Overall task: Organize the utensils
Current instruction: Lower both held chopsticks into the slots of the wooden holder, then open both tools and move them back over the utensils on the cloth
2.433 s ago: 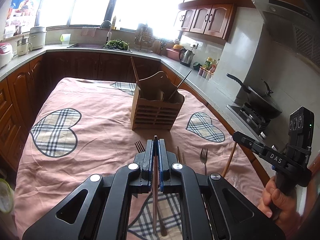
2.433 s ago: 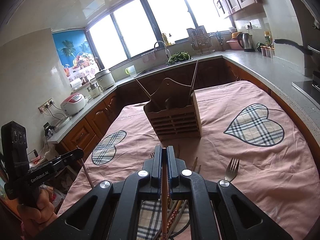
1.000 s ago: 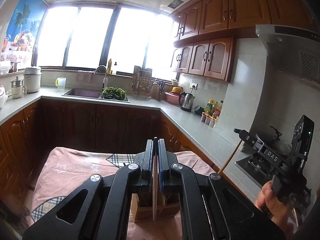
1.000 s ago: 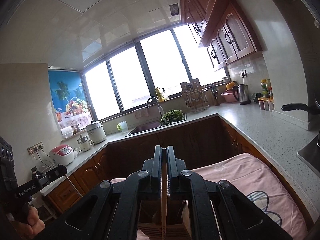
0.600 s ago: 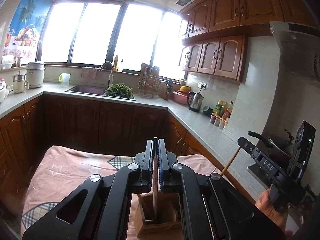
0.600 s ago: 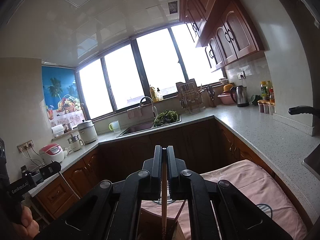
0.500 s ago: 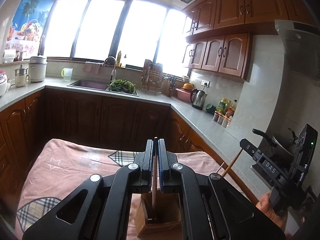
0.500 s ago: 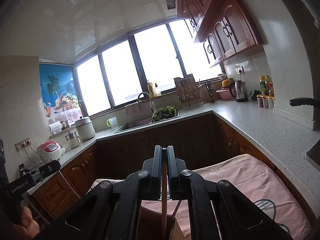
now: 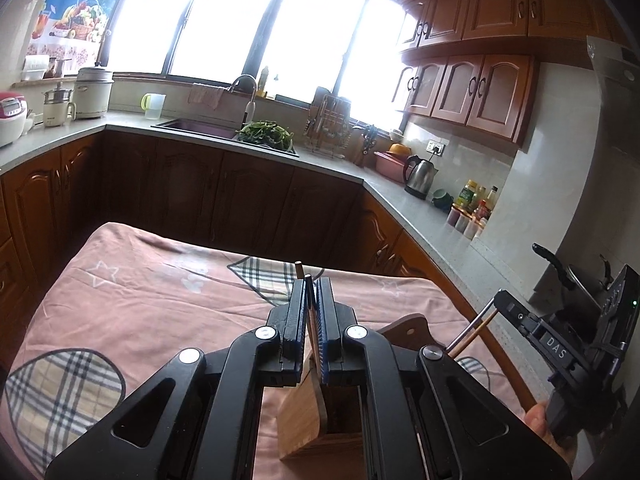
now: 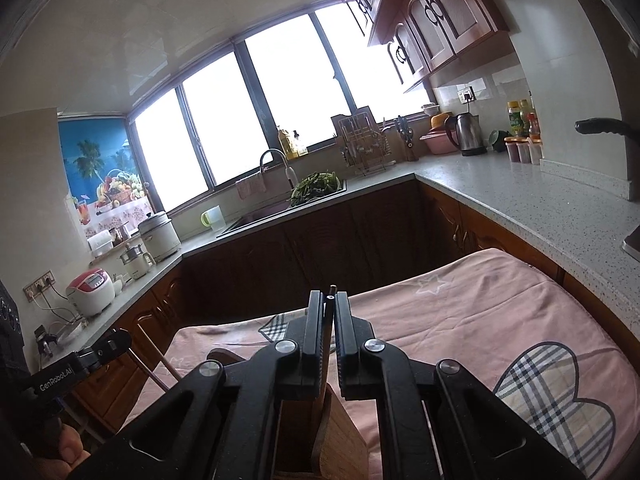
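1. A thin chopstick (image 9: 309, 312) is clamped between the nearly closed jaws of the left gripper (image 9: 311, 300), its lower end hanging inside the wooden utensil holder (image 9: 304, 416) on the pink tablecloth (image 9: 140, 280)
2. A second chopstick (image 10: 329, 320) is pinched likewise by the right gripper (image 10: 329, 312), over the same holder
3. A stick could be caught on the holder's rim or inner divider if lowered at a slant, and the light holder tipped
4. Crowding is likely, since both grippers are held close together above one opening
5. The holder's raised back panel (image 9: 412, 326) stands near the right gripper's path; counters and kettle (image 9: 420, 176) lie well apart
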